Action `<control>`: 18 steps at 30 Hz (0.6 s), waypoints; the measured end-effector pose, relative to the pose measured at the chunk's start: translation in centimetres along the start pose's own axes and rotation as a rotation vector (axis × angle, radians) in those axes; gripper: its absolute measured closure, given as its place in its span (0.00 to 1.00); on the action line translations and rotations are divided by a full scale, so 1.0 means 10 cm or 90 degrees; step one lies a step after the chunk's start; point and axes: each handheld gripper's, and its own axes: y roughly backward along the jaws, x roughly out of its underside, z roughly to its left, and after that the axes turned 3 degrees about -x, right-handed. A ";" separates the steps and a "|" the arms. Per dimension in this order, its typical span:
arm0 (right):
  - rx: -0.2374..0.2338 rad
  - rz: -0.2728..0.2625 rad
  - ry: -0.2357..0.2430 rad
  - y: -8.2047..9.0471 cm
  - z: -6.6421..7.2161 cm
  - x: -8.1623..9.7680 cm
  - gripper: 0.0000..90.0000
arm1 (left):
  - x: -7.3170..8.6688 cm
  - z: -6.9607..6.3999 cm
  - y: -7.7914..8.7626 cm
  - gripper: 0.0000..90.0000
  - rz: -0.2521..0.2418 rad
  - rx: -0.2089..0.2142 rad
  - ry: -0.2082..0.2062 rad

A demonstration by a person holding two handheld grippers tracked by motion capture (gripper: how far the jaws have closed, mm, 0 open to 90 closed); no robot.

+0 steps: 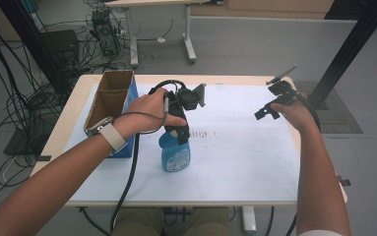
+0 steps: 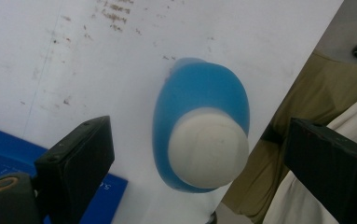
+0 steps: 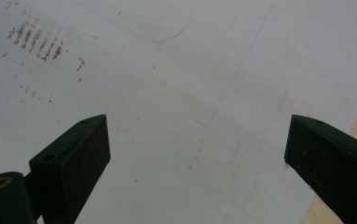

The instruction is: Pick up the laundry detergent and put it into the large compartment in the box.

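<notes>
The left gripper point(image 2: 197, 154) hangs spread above the blue bottle point(image 1: 175, 153) near the tabletop's front edge, probably light, smooth plastic best pinched below its white cap point(image 2: 208, 147).

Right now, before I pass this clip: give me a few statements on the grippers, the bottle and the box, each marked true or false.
1. The left gripper is open, its jaws on either side of the blue bottle without touching it. True.
2. The bottle lies on its side. False: it stands upright on the white sheet, its white cap facing the left gripper's camera.
3. The right gripper grips a second bottle. False: it is open, with bare sheet between its jaws.
4. The cardboard box stands at the table's left side, its top open. True.
5. The bottle is inside the box. False: it stands beside it.
</notes>
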 end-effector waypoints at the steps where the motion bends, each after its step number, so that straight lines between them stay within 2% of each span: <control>1: 0.000 0.000 0.000 0.00 0.00 0.00 0.07 | 0.00 0.00 0.00 0.10 0.001 0.000 -0.001; 18: 0.000 0.000 0.000 0.00 0.01 0.00 0.07 | 0.02 0.00 -0.01 0.10 -0.003 0.001 -0.004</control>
